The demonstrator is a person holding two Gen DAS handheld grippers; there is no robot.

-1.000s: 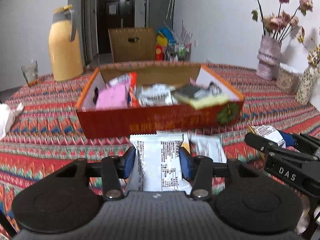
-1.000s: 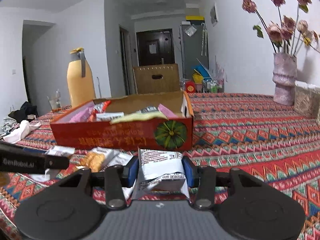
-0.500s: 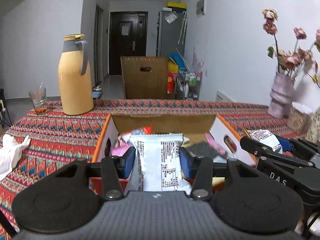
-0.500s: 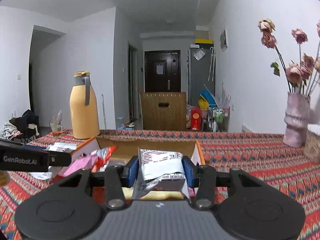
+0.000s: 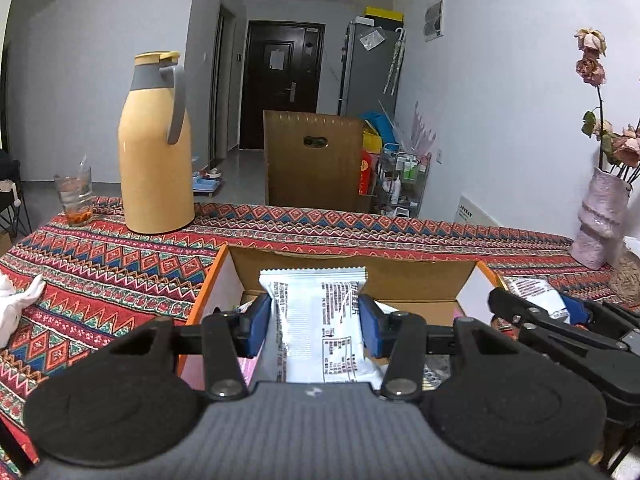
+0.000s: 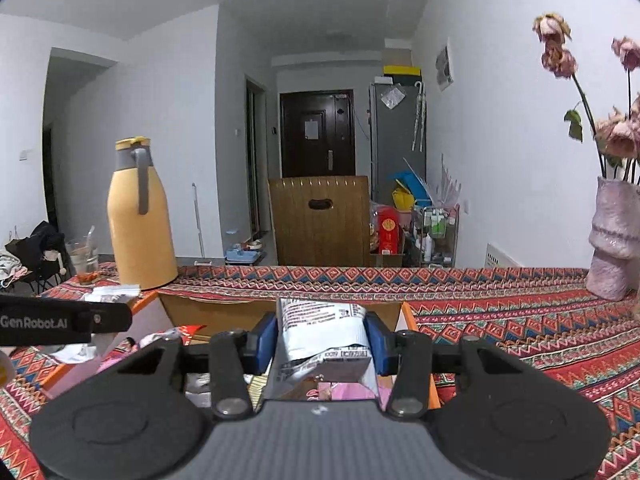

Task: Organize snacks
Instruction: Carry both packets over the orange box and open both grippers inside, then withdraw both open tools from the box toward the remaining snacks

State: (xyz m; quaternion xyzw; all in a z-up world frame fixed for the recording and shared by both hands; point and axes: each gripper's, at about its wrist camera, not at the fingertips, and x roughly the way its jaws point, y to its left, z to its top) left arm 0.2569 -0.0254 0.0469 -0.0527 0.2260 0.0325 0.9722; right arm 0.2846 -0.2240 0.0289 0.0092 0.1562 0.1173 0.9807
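We see left gripper [image 5: 315,322] clamped on a white snack packet [image 5: 320,320], right gripper [image 6: 322,344] clamped on a crumpled white packet [image 6: 320,332], both above the open orange box [image 5: 208,300] mid-table.

- Snack packet [image 5: 316,320]: glossy white crinkled foil-like plastic.
- Box [image 5: 352,276]: matt brown cardboard inside, orange rim.
- Tablecloth [image 5: 100,272]: woven patterned cloth, matt.
- Thermos jug [image 5: 154,160]: smooth satin yellow body, grey plastic handle.
- Vase [image 6: 612,248]: rough, pinkish, matt.

Two white snack packets [image 5: 316,320] [image 6: 320,328] are counted; one orange cardboard box [image 5: 352,276]; one yellow thermos jug [image 5: 156,152]; one drinking glass [image 5: 75,196]; one pink vase [image 5: 600,220].
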